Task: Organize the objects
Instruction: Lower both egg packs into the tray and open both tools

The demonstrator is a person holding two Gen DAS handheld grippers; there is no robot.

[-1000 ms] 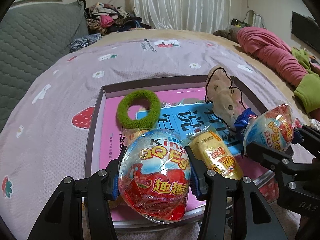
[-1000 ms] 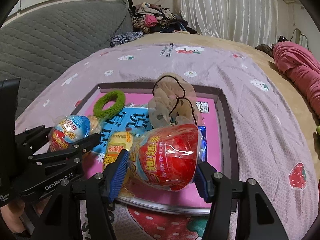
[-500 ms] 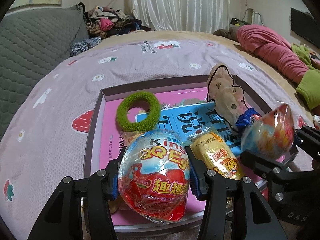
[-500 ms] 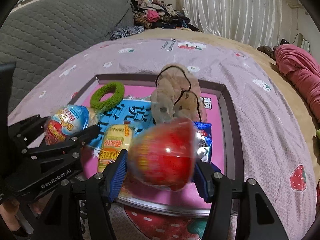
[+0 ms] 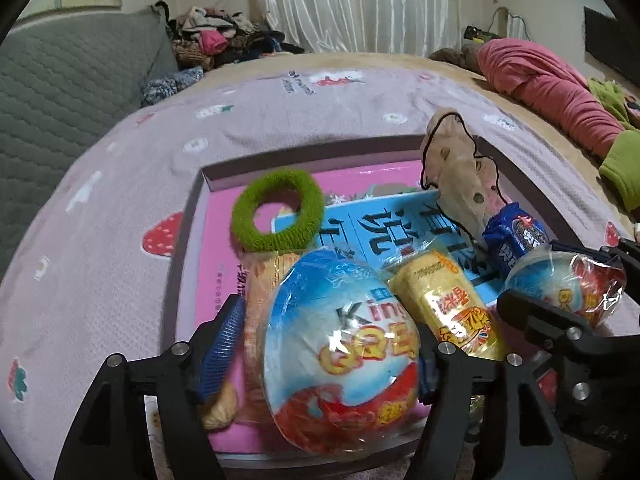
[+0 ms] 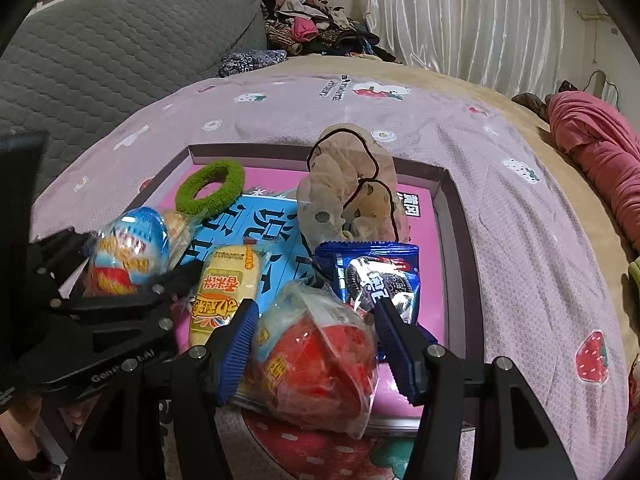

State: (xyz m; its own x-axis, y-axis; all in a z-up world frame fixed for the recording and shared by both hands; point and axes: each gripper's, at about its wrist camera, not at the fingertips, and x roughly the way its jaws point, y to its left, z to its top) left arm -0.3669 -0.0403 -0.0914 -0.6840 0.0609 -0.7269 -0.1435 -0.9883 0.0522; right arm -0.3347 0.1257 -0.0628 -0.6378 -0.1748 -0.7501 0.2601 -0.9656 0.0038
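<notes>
My left gripper [image 5: 324, 348] is open around a wrapped blue-and-red chocolate egg [image 5: 340, 360] that rests at the near edge of the pink tray [image 5: 188, 220]; a gap shows beside its left pad. My right gripper [image 6: 316, 344] is open around a second wrapped egg [image 6: 316, 356], which lies at the tray's near rim [image 6: 456, 216]. Each gripper shows in the other's view, the left one [image 6: 120, 280] and the right one [image 5: 560, 320]. In the tray lie a green hair ring [image 5: 278, 210], a beige scrunchie [image 5: 456, 172], a yellow snack pack [image 5: 448, 304] and a blue cookie pack [image 6: 376, 276].
The tray sits on a bed with a lilac strawberry-print blanket [image 5: 120, 184]. A grey quilted headboard [image 5: 60, 80] stands on the left. A pink garment [image 5: 548, 84] lies on the right. Piled clothes [image 5: 224, 40] and a white curtain are at the back.
Both grippers have lowered toward the tray's near edge and their jaws have opened. The two eggs have left the pads and settled into the tray.
</notes>
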